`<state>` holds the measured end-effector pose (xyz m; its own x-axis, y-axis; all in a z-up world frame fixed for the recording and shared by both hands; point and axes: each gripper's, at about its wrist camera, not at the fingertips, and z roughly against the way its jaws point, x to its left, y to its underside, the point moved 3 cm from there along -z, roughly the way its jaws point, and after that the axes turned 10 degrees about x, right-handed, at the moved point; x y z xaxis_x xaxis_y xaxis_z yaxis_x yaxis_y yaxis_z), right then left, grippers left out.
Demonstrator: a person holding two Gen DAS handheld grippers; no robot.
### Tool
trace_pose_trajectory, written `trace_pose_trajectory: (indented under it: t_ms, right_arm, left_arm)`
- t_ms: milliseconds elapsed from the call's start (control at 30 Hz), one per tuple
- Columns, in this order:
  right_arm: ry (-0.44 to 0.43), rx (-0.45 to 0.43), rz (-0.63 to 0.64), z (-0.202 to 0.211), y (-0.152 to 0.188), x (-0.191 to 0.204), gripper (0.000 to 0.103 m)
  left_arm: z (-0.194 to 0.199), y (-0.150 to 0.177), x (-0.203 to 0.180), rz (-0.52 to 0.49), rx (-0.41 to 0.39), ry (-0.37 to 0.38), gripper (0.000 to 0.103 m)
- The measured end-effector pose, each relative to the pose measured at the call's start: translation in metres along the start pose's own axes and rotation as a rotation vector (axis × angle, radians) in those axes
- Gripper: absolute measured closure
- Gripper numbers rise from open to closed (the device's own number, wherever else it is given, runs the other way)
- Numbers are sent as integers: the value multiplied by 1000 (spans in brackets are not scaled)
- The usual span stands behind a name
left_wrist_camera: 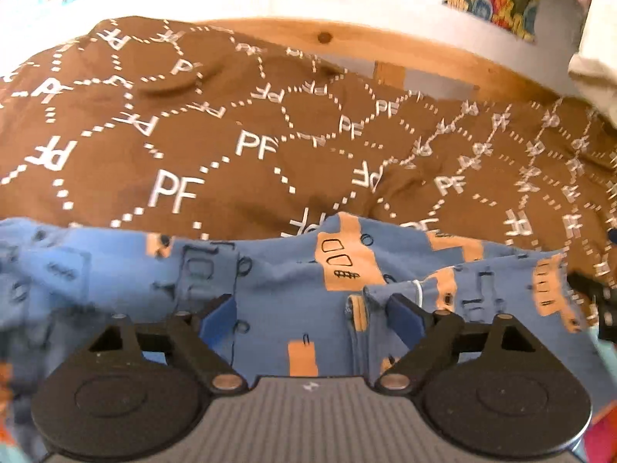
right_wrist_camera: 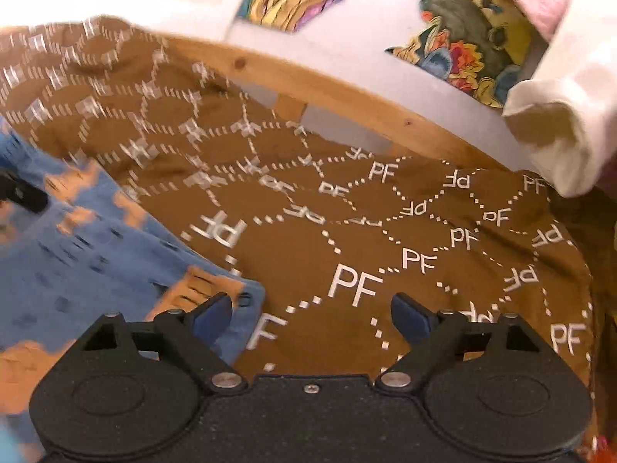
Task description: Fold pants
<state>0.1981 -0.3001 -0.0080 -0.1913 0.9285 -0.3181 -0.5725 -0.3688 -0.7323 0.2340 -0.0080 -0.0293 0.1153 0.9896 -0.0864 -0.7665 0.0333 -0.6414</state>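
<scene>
- Left wrist view shows the blue patterned pants [left_wrist_camera: 277, 281] lying rumpled on the brown "PF" bedspread [left_wrist_camera: 231, 146], with the left gripper [left_wrist_camera: 312, 312] low over them and its jaws spread wide, pinching nothing; a loose flap with a white thread [left_wrist_camera: 418, 289] sits just beside the right-hand pad.
- Right wrist view shows the right gripper [right_wrist_camera: 312, 312] with jaws likewise spread and empty, mostly over bare bedspread; only the pants' corner [right_wrist_camera: 246, 301] lies by its left-hand pad.
- Risk: with the cloth free of both grippers, ridges and bunched layers may stay trapped in the fold, leaving a lumpy result.
- Risk: a new pinch by the left gripper could catch only the top flap, so one layer lifts and the fold opens.
- Risk: jaws pressed too deep may grab the bedspread along with the pants, dragging the bedding.
- Risk: the right gripper's picture is blurred sideways, so a hurried grab at the corner could miss it.
- Wooden bed frame [right_wrist_camera: 347, 92] and white cloth [right_wrist_camera: 559, 115] lie well apart from the pants, so they pose little hazard.
</scene>
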Motion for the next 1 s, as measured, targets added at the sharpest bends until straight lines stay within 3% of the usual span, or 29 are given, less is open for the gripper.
trace_pose_trajectory:
  t_ms: [133, 267, 367, 533, 700, 833, 900, 1000]
  right_arm:
    - [-125, 20, 83, 44, 6, 28, 5]
    - [-89, 87, 219, 51, 37, 53, 5]
    - [-119, 104, 119, 47, 39, 43, 5]
    - [-121, -34, 97, 64, 30, 42, 1]
    - [-222, -42, 124, 66, 30, 59, 1]
    - [-259, -59, 174, 68, 26, 73, 1]
    - [-278, -53, 189, 66, 20, 80, 1]
    - [-313, -64, 213, 63, 9, 89, 1]
  left_arm:
    - [21, 27, -4, -29, -17, 77, 6]
    - [11, 62, -14, -127, 47, -74, 6]
    - [23, 69, -5, -76, 28, -56, 4]
    - [59, 76, 28, 62, -9, 1, 3]
    - [101, 83, 67, 168, -153, -115, 3]
    - [109, 81, 105, 286, -192, -145, 3]
    - [108, 75, 124, 344, -212, -115, 5]
    - [103, 62, 140, 347, -228, -68, 15]
